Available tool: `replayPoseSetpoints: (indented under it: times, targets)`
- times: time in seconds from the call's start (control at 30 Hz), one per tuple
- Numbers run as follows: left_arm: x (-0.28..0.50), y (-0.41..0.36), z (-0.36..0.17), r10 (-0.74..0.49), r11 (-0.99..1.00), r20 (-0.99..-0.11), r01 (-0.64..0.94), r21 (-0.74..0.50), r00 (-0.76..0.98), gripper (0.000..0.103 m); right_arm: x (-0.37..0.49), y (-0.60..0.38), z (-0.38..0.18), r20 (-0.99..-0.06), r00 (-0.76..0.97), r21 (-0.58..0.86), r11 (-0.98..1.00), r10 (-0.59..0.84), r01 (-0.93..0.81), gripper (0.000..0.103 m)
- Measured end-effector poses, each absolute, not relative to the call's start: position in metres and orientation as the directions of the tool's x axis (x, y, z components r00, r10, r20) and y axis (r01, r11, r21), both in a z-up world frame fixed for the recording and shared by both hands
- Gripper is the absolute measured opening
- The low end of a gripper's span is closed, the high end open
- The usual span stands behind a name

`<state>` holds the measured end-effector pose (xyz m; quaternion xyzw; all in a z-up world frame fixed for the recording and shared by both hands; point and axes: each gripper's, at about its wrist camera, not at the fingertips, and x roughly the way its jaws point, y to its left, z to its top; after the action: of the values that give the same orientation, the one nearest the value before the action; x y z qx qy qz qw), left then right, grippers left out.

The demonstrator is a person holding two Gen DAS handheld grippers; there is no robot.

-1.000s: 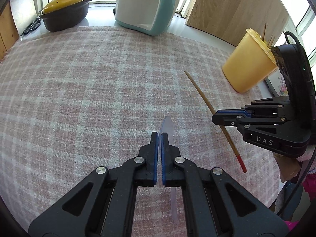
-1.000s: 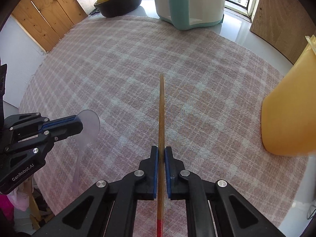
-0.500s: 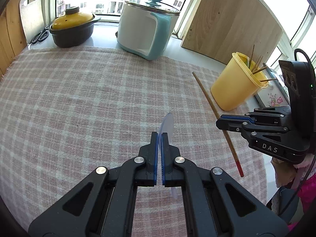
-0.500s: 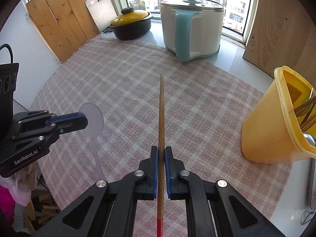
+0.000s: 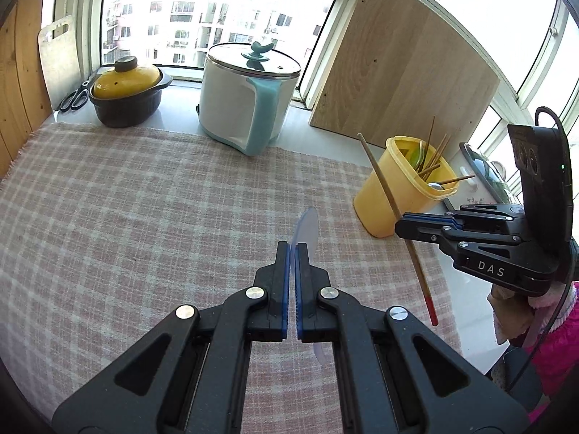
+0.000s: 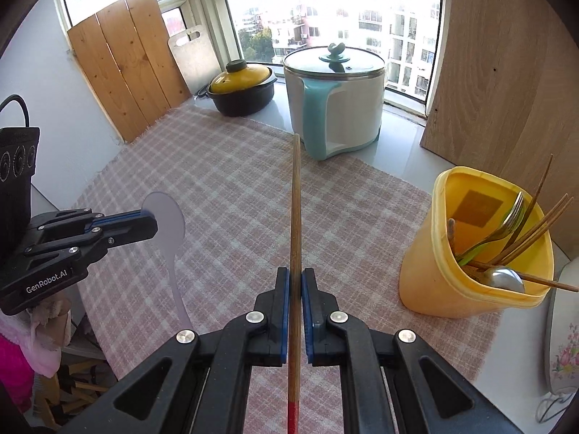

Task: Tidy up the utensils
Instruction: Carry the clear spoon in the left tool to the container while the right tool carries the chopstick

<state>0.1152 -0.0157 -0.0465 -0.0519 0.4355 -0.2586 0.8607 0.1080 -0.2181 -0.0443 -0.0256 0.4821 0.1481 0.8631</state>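
Left tool (image 5: pixel 292 249) raised above the checked cloth (image 5: pixel 144 217) on the bench, pointing forward and slightly down, clamped tight on a translucent plastic spoon (image 6: pixel 164 217); bowl of the spoon sticking out ahead of the tips, handle hanging below. Right tool (image 6: pixel 295 275) level with it on the right, also lifted clear of the cloth, closed on a long wooden chopstick (image 6: pixel 295 209) gripped partway along; plain end reaching forward, red-tipped end trailing back and down. Just right of that tool, at the cloth's edge, a yellow holder (image 6: pixel 452 289) standing upright with chopsticks, a fork and a metal spoon already inside. Far back by the window, a white-and-teal cooker (image 5: pixel 246 105) and a yellow-lidded black pot (image 5: pixel 126 90).
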Motion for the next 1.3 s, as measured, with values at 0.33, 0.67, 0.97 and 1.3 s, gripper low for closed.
replayPoseSetpoints:
  times: [0.33, 0.67, 0.97, 1.3]
  targets:
    - [0.121, -0.053, -0.016, -0.509, 0.852, -0.682, 0.422, -0.311, 0.526, 0.000, 0.110, -0.262, -0.013, -0.799, 0.547, 0.105, 0.955, 0.248, -0.279, 0.004]
    - [0.133, -0.098, 0.011, -0.533, 0.840, -0.634, 0.436, -0.322, 0.560, 0.000, 0.125, -0.311, 0.014, -0.765, 0.595, 0.105, 0.959, 0.246, -0.262, 0.004]
    - [0.158, -0.134, 0.029, -0.528, 0.844, -0.614, 0.443, -0.302, 0.587, 0.000, 0.144, -0.340, 0.026, -0.743, 0.626, 0.099, 0.963, 0.239, -0.250, 0.004]
    - [0.192, -0.162, 0.054, -0.516, 0.853, -0.583, 0.439, -0.283, 0.627, 0.000, 0.170, -0.355, 0.028, -0.722, 0.647, 0.107, 0.964, 0.243, -0.242, 0.004]
